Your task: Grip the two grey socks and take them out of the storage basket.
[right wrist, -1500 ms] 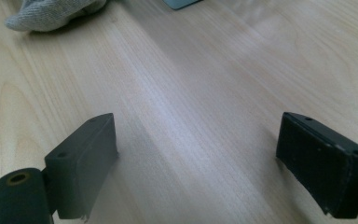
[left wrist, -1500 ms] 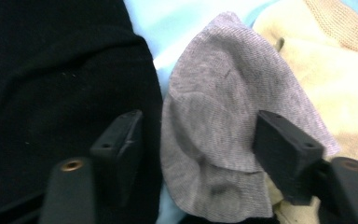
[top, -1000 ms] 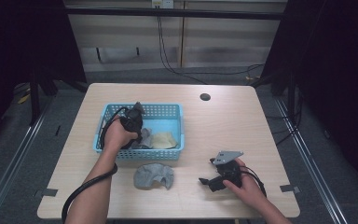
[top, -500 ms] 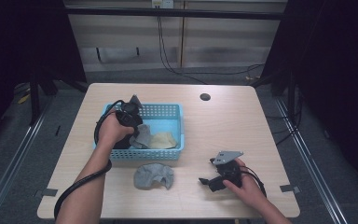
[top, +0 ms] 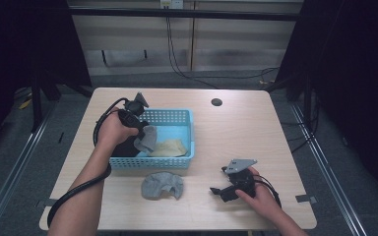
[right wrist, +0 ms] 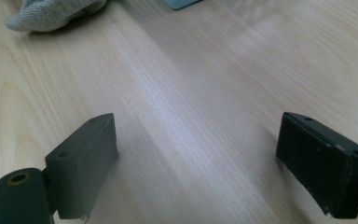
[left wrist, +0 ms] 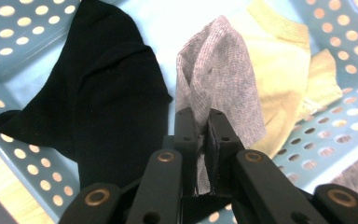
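Observation:
My left gripper (left wrist: 201, 122) is shut on a grey sock (left wrist: 223, 79) and holds it hanging above the blue basket (top: 174, 116). In the high view that grey sock (top: 146, 138) dangles from the left gripper (top: 139, 129) over the basket's left half. A black sock (left wrist: 102, 102) and a pale yellow sock (left wrist: 289, 70) lie on the basket floor. A second grey sock (top: 162, 185) lies on the table in front of the basket. My right gripper (right wrist: 196, 154) rests low over the bare wood with its jaws wide apart and nothing between them; in the high view the right gripper (top: 226, 189) sits near the front right.
The wooden table (top: 236, 137) has a dark round hole (top: 216, 102) near its far edge. Cables trail from both grippers. A dark floor and black frame posts surround the table.
My left gripper has risen out of the basket, lifting the grey sock off the other socks. The right gripper has stayed put.

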`<act>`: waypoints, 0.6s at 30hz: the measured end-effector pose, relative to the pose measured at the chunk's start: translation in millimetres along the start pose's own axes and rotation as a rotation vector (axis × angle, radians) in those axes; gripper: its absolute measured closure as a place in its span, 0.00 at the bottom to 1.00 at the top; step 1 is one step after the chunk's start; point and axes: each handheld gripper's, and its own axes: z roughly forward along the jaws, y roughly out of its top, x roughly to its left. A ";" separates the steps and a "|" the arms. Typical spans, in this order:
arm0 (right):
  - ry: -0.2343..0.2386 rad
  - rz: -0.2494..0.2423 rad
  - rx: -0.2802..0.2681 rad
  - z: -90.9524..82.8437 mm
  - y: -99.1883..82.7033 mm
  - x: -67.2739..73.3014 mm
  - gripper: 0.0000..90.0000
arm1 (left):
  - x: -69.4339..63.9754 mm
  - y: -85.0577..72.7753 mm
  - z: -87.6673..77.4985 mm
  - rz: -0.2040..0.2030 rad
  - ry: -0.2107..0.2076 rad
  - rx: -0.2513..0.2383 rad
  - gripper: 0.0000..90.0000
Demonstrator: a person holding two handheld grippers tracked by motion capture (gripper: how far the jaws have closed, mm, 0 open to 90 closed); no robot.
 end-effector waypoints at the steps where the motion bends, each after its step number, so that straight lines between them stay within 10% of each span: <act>1: 0.001 0.000 0.000 0.0 0.0 0.0 0.13 | -1.6 0.4 -1.5 0.004 0.001 -0.003 0.93; 18: 0.002 0.002 0.001 0.0 0.0 0.1 0.13 | -27.6 3.1 -19.6 0.093 -0.043 0.020 0.93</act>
